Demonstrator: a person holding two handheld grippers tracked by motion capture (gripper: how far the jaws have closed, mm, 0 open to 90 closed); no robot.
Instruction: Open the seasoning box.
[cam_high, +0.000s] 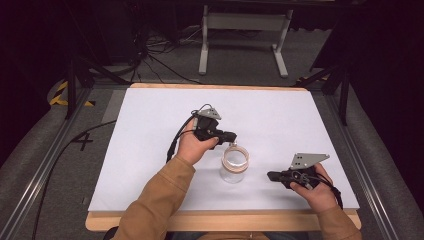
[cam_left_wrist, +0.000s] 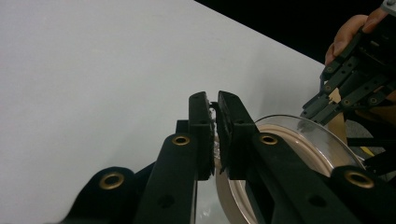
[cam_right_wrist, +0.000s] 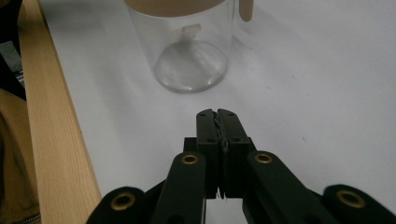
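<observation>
Jaws of the left gripper (cam_high: 231, 136) clench the glass jar's (cam_high: 234, 166) rim (seemingly its lid tab); right gripper (cam_high: 271, 175), closed empty near the table's (cam_high: 150, 130) front edge, should next steady the jar.

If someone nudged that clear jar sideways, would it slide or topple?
The clear jar looks empty, so probably light; it likely slides on the smooth white tabletop. Its flat round base suggests steadiness, though a high push might tip it. The left tongs pinch its rim.
</observation>
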